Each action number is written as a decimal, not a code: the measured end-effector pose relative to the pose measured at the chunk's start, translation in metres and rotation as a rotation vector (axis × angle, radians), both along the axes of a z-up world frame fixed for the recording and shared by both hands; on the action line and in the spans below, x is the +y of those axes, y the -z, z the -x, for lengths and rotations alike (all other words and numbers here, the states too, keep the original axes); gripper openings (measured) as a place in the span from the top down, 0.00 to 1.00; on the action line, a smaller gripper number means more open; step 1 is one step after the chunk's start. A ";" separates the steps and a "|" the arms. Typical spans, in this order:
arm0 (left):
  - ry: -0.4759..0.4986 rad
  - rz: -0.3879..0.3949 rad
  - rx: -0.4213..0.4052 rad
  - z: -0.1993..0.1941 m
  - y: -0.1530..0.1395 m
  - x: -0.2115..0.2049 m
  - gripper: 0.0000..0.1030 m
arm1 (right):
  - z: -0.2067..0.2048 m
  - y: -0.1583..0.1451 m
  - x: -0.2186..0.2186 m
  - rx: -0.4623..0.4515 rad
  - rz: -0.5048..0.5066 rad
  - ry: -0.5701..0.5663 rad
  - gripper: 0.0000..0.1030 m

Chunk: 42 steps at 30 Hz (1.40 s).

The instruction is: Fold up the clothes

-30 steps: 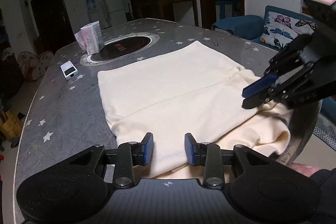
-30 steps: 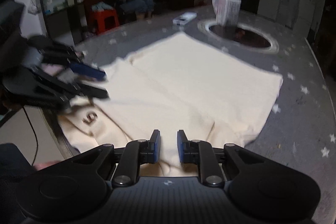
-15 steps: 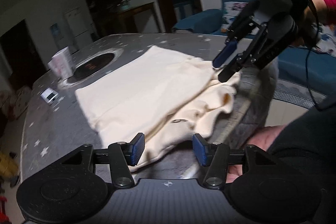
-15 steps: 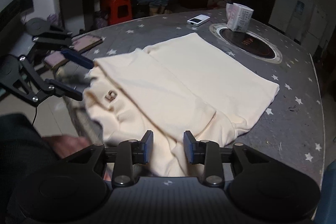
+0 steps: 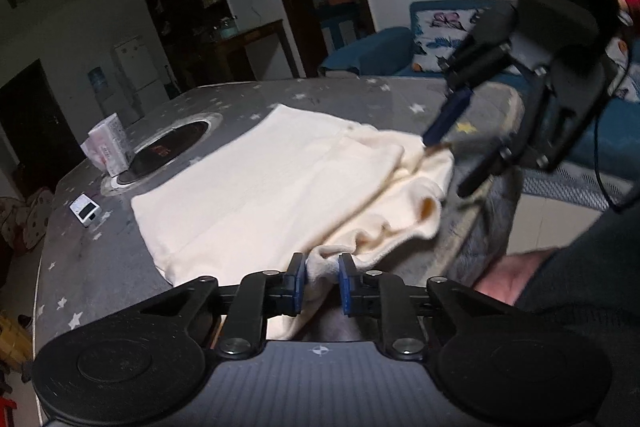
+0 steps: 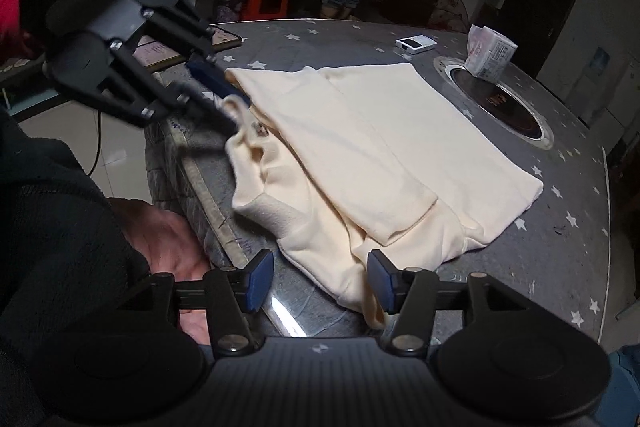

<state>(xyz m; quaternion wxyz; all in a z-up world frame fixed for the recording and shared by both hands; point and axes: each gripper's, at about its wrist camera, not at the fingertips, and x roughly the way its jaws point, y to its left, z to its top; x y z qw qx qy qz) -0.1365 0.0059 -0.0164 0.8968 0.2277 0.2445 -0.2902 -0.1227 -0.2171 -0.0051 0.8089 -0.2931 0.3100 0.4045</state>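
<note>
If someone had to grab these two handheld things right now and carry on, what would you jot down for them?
Left tool: shut on the near edge of the cream knit garment.
Right tool: open, hovering over the garment's near corner, gripping nothing.
The garment lies on the grey star-patterned table, both sides folded inward; the collar end is bunched at the table's near edge.
A paper tissue pack and small white device sit beyond it.
Left: grip the other corner, fold the near end across, smooth flat.
</note>
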 end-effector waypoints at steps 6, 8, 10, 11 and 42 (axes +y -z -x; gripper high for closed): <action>-0.035 0.050 0.016 -0.015 -0.007 0.001 0.85 | 0.001 -0.001 0.001 -0.009 -0.023 -0.015 0.43; -0.047 0.077 0.027 -0.021 -0.010 0.003 0.85 | 0.000 0.002 0.006 -0.020 -0.022 -0.034 0.43; -0.058 0.106 0.037 -0.027 -0.014 0.004 0.85 | 0.000 0.005 0.010 -0.031 -0.022 -0.052 0.42; -0.064 0.120 0.044 -0.030 -0.015 0.006 0.85 | -0.001 0.007 0.014 -0.046 -0.023 -0.056 0.42; -0.105 -0.032 -0.030 -0.018 0.014 0.023 0.52 | -0.072 -0.015 0.024 0.087 -0.274 0.091 0.89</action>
